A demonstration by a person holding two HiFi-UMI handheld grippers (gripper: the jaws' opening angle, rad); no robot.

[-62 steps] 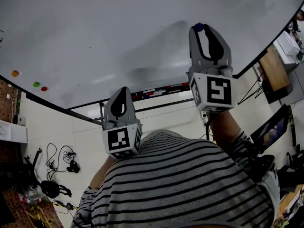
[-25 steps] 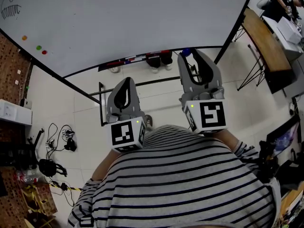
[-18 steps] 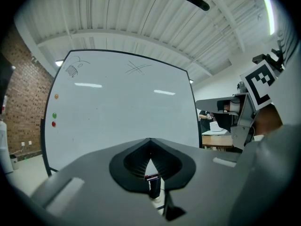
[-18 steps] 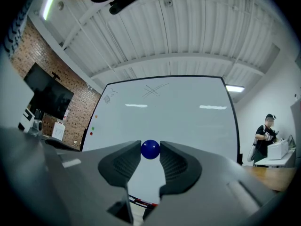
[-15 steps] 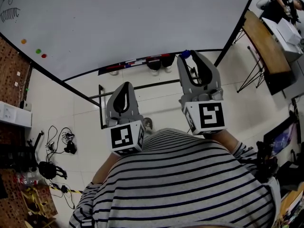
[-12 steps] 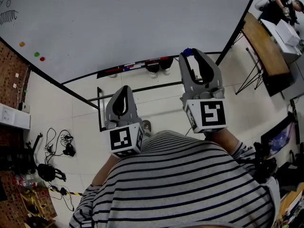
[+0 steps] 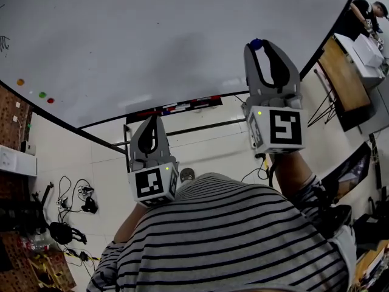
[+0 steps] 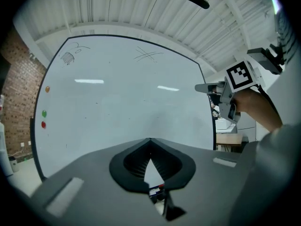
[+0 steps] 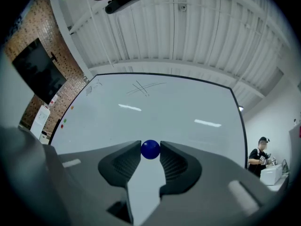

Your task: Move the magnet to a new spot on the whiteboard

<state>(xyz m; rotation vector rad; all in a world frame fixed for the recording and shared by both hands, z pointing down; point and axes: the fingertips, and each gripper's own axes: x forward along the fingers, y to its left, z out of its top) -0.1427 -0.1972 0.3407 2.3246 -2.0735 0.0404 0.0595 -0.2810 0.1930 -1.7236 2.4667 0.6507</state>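
The right gripper (image 7: 261, 46) is raised at about 1 o'clock in the head view, its jaws clamped on a round blue magnet (image 9: 150, 149) pinched at the very tips. The left gripper (image 7: 151, 121) hangs lower, near 8 o'clock, with its jaws closed together and nothing between them.

Ahead of both stands a large whiteboard (image 7: 152, 35). The magnet is in the jaws, in front of the board's lower right part. Whether it touches the surface cannot be told.

Possible trouble, as a judgement: the magnet is a smooth ball held only by the tips, so a slight twist or a squeeze off centre could squirt it out. If the jaws part before the ball meets the board, it would likely drop to the tiled floor and roll. Set too near the board's dark frame at 5 o'clock, it may not seat flat.

Counts — two grippers, one blue magnet, one whiteboard. Three small coloured dots sit at the board's 9 o'clock edge: an orange dot (image 7: 20, 82), a green dot (image 7: 42, 94) and a red dot (image 7: 50, 100). One pen tray (image 7: 176, 108) runs under the board. One bystander (image 7: 358, 14) stands far off at 2 o'clock.
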